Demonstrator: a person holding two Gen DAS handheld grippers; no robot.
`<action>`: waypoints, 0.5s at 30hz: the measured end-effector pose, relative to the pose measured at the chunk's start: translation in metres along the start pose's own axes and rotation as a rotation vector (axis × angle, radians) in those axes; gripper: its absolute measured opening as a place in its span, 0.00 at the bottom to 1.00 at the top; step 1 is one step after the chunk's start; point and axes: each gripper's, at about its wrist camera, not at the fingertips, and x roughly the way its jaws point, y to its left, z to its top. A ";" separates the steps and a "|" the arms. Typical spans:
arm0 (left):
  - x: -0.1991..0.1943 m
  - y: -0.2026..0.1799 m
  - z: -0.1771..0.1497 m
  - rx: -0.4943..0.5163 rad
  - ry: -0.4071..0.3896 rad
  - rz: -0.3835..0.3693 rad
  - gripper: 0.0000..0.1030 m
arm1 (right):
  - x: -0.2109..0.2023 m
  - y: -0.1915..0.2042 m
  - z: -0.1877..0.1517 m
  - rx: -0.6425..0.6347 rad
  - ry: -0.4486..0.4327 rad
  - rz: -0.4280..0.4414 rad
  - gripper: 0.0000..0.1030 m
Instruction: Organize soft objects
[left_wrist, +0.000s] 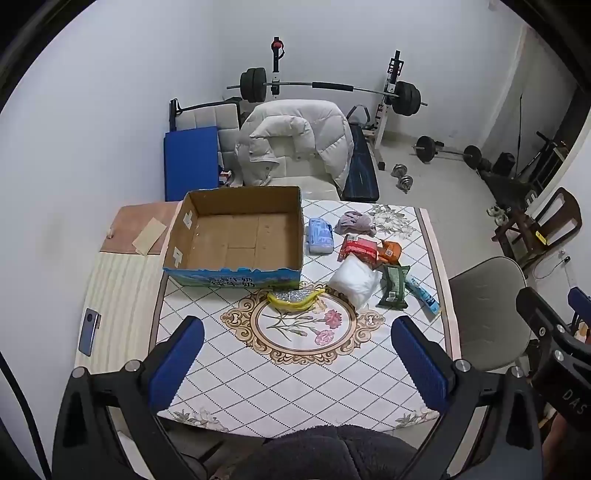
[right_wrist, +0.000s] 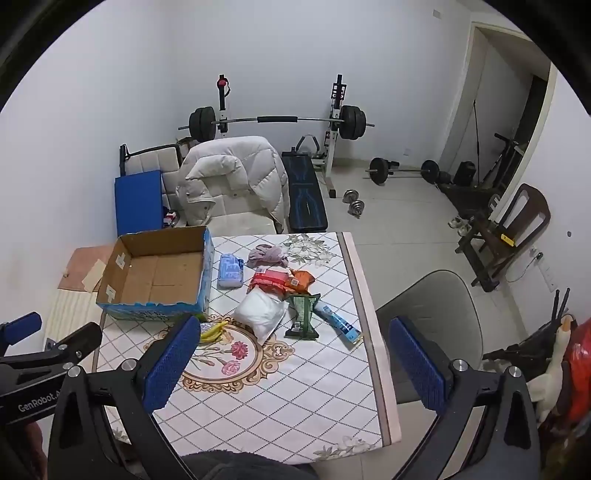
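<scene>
Both grippers hung above the near edge of the table (left_wrist: 122, 280), each with its blue-padded fingers spread wide and nothing between them. The left gripper (left_wrist: 295, 354) faced the middle of the patterned tablecloth (left_wrist: 295, 369); the right gripper (right_wrist: 295, 354) was aimed more toward the cloth's right border, and its body showed at the right edge of the left wrist view.

On the far left of the cloth stood an open cardboard box (left_wrist: 236, 240), bare inside. The soft things lay to its right, all outside it. Just beside the box wall sat a blue tissue pack (left_wrist: 320, 236), and farther back a crumpled mauve cloth (left_wrist: 355, 223). Nearer were a red packet (left_wrist: 360, 249) touching an orange packet (left_wrist: 389, 252), then a white plastic bag (left_wrist: 354, 280) with a green packet (left_wrist: 394, 287) just to its right. A light blue tube (left_wrist: 424, 294) lay farthest right. A yellow-edged scrubber (left_wrist: 293, 298) rested just in front of the box. A phone (left_wrist: 89, 331) lay on the bare wood at the left.
</scene>
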 end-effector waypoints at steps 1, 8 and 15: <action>-0.001 -0.002 0.001 0.001 -0.003 0.000 1.00 | -0.001 -0.003 0.000 0.003 -0.002 0.001 1.00; -0.004 -0.006 0.002 0.001 -0.008 0.001 1.00 | -0.004 -0.010 0.000 0.010 -0.004 0.008 1.00; -0.005 -0.007 0.002 0.000 -0.013 0.001 1.00 | -0.002 -0.013 -0.001 0.008 -0.010 0.009 1.00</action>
